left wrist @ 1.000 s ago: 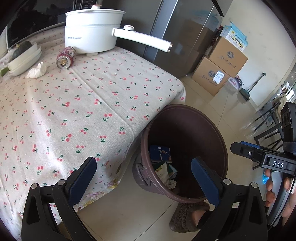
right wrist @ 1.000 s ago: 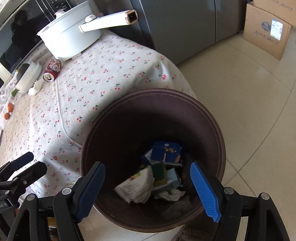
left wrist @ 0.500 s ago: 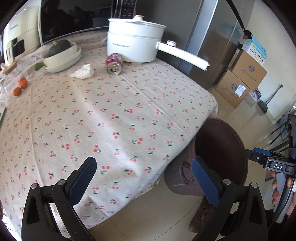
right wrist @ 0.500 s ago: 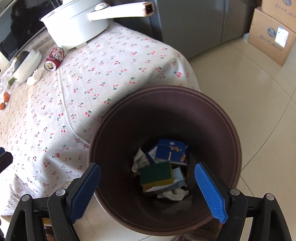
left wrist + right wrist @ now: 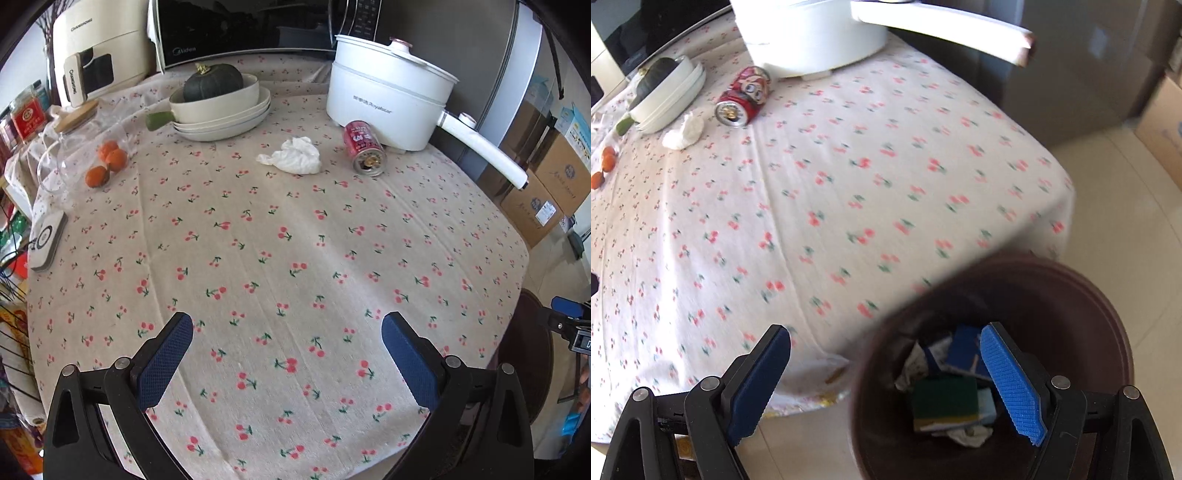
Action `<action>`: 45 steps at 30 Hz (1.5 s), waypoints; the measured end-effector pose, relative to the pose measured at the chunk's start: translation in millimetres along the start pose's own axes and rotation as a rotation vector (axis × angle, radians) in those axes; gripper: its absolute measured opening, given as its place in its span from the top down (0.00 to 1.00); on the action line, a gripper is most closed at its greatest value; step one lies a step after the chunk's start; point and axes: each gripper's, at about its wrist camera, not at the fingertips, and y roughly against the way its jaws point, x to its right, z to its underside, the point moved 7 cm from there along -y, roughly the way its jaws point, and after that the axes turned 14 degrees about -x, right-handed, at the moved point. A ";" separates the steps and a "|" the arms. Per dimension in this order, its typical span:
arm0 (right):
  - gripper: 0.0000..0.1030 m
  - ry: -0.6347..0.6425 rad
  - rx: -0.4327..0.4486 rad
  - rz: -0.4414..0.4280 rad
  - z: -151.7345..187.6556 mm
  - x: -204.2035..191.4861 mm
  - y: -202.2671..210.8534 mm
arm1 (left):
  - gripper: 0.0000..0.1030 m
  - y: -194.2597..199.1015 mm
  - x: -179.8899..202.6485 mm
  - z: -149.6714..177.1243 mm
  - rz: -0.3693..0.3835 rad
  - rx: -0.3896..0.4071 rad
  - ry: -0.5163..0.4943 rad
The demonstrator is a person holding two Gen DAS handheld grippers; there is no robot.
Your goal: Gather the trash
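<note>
Both grippers, left (image 5: 287, 354) and right (image 5: 885, 382), are gaping empty while the can (image 5: 364, 151) and tissue (image 5: 291, 156) are lying at twelve o'clock, the can risking rolling if nudged.

Bare tablecloth (image 5: 295, 258) fwd; pot (image 5: 388, 92) & bowls (image 5: 221, 110) crowd far edge

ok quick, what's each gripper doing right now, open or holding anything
Left gripper: open, empty, above the cherry-print tablecloth.
Right gripper: open, empty, by the brown trash bin.
</note>
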 end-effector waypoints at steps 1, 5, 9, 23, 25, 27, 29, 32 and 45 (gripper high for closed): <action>0.15 0.013 -0.001 -0.001 -8.4 -6.4 -2.1 | 0.00 -4.0 -1.6 -9.3 -0.012 0.007 0.001; 0.15 0.062 0.001 0.011 -43.2 -29.3 -11.4 | 0.00 -19.4 -7.4 -50.9 -0.032 0.054 0.020; 0.15 0.095 0.005 0.015 -77.1 -44.8 -22.0 | 0.01 -42.7 -3.9 -88.4 0.006 0.074 0.044; 0.15 0.187 0.007 0.032 -157.4 -81.9 -51.4 | 0.36 -105.9 -9.6 -157.3 0.123 0.113 0.106; 0.15 0.192 0.008 0.021 -163.8 -88.4 -55.6 | 0.47 -106.0 -8.7 -158.5 0.150 0.138 0.103; 0.15 0.198 0.011 0.014 -170.3 -95.9 -58.1 | 0.68 -104.4 -7.8 -160.2 0.133 0.163 0.079; 0.15 0.207 0.016 0.009 -178.4 -105.3 -60.3 | 0.75 -104.7 -8.7 -160.2 0.145 0.154 0.068; 0.15 0.218 0.034 -0.003 -190.6 -121.9 -61.5 | 0.79 -101.0 -12.8 -155.5 0.156 0.139 0.085; 0.30 0.167 0.098 -0.137 -237.9 -170.6 -90.6 | 0.80 -85.9 -41.7 -132.4 0.143 0.128 0.104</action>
